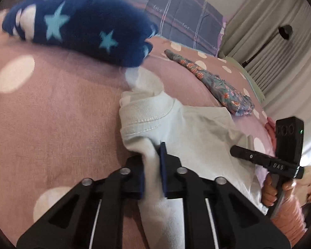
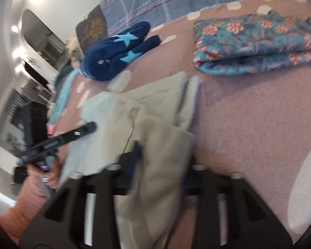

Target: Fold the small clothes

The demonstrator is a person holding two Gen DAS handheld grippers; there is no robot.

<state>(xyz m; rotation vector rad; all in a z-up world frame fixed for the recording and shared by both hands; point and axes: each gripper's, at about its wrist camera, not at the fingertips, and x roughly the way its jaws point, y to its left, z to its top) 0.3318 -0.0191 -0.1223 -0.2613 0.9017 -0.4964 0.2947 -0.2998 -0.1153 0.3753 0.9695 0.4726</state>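
A pale white shirt [image 1: 197, 132] lies on the pink dotted bedspread [image 1: 51, 114], its ribbed collar [image 1: 143, 112] towards the far side. My left gripper [image 1: 153, 164] is shut on a fold of the shirt just below the collar. In the right wrist view the same shirt [image 2: 151, 108] is blurred, and a bunch of it sits pinched between the fingers of my right gripper [image 2: 159, 161]; the right finger is hidden by cloth. Each gripper shows in the other's view: the right gripper [image 1: 235, 150] over the shirt's right side, the left gripper [image 2: 92, 126] at its left edge.
A navy fleece item with light-blue stars [image 1: 83, 29] [image 2: 118, 51] lies beyond the shirt. A folded floral garment [image 1: 224, 87] [image 2: 257, 45] lies at the far right. A grey plaid cover [image 1: 176, 4] is at the bed's head, curtains [image 1: 269, 41] beside it. A person's hand [image 1: 269, 191] holds the right gripper.
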